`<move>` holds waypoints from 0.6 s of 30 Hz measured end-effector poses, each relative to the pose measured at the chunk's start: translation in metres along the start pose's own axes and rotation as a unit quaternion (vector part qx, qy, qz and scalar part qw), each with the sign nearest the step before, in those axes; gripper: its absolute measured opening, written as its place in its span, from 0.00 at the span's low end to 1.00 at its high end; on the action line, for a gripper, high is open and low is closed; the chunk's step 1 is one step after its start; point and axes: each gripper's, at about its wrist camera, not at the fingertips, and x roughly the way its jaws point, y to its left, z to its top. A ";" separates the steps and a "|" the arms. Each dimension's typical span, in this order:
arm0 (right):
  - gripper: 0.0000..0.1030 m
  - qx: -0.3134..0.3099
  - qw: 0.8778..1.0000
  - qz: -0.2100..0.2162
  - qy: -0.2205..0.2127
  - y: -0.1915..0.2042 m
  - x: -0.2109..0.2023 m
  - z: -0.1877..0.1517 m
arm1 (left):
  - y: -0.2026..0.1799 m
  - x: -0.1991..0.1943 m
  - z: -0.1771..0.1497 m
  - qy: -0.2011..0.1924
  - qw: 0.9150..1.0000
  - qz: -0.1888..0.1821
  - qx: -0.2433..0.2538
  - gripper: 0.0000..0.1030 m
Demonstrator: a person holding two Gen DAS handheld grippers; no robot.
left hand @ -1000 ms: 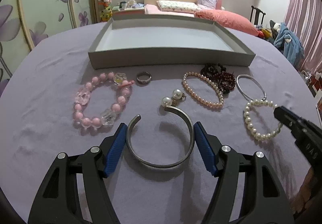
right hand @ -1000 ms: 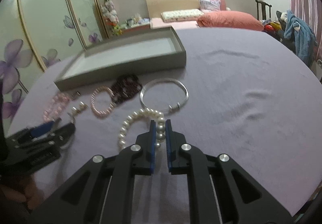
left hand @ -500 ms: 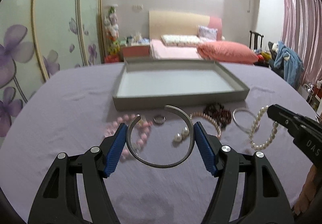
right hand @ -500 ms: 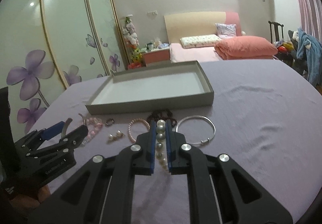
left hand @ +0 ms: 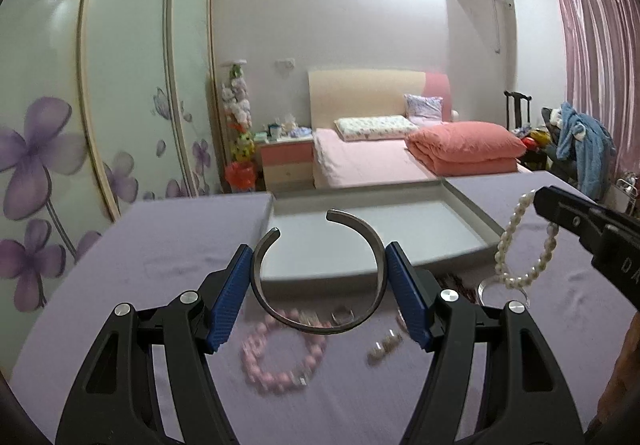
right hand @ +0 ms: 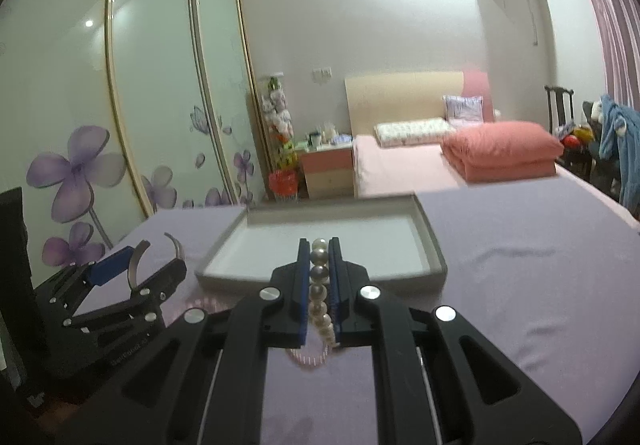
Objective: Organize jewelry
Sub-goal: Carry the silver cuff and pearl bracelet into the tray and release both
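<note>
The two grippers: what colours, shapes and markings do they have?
Both the left gripper and the right gripper have matte black angular frames with cut-out openings, silver round bolts, and ribbed blue pads on the fingers. White lettering on their sides is only partly readable.

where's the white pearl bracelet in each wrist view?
Left wrist: pearl bracelet at right, dangling from the right gripper.
Right wrist: bottom centre, pinched between the blue fingers.
Shared landmark: grey tray on the purple cloth, behind the bracelet in both.
</note>
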 end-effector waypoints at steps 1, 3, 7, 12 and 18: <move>0.10 0.000 1.000 -0.001 -0.004 0.000 0.003 0.003 | 0.001 0.002 0.002 -0.003 1.000 0.002 -0.001 0.66; 0.10 -0.001 1.000 -0.005 -0.016 0.002 0.010 0.013 | 0.001 0.011 0.011 -0.011 1.000 0.010 -0.005 0.66; 0.10 0.000 1.000 -0.011 -0.027 0.001 0.032 0.028 | 0.000 0.028 0.023 -0.019 1.000 0.018 -0.004 0.66; 0.10 0.012 1.000 -0.018 -0.013 -0.010 0.072 0.040 | -0.003 0.057 0.032 -0.007 1.000 0.009 -0.003 0.66; 0.10 0.052 0.998 -0.019 0.040 -0.033 0.132 0.038 | -0.009 0.102 0.026 0.045 0.999 -0.003 -0.005 0.66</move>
